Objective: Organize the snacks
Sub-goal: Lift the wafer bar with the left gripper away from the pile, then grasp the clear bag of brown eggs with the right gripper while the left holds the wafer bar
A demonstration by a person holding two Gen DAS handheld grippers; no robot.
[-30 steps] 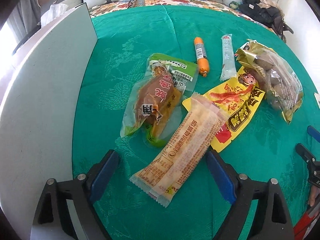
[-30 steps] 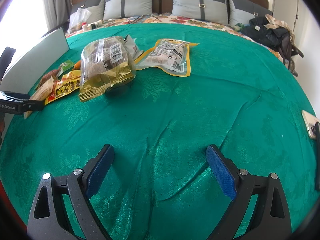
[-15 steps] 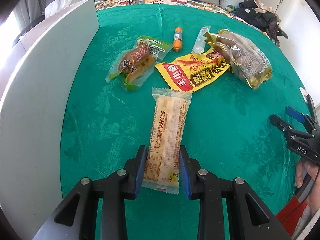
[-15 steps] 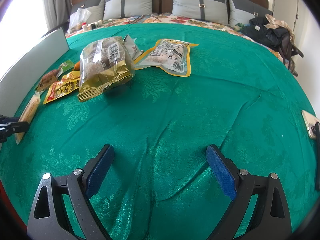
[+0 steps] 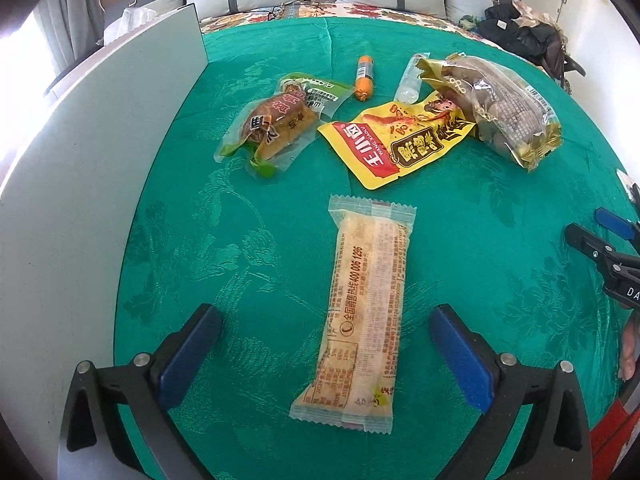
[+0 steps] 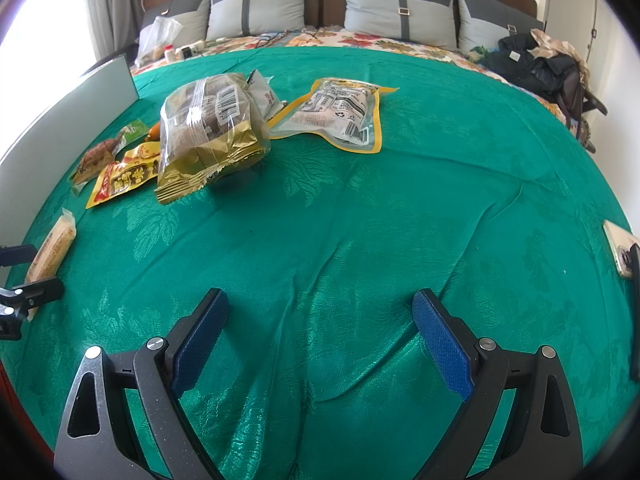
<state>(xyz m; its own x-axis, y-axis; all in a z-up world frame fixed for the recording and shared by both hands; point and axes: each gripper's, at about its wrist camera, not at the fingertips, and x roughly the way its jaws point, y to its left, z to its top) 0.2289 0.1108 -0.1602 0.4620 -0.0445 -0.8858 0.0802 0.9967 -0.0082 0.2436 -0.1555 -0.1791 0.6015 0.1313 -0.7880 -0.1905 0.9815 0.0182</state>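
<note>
Left claw [image 5: 324, 344] is opening, blue pads well clear on either side of the long beige wafer packet [image 5: 366, 308], which lies flat and untouched on the green bedspread [image 5: 480, 240] of the bed. Beyond it, grouped near the grey board [image 5: 80, 200]: a clear-wrapped braised-meat pack [image 5: 276, 124], a yellow snack pouch [image 5: 400, 136], an orange sausage stick [image 5: 364, 78] and a gold-trimmed bag [image 5: 504, 108]. Right claw [image 6: 320, 332] hovers wide and empty over bare bedspread, well apart from the snacks.
</note>
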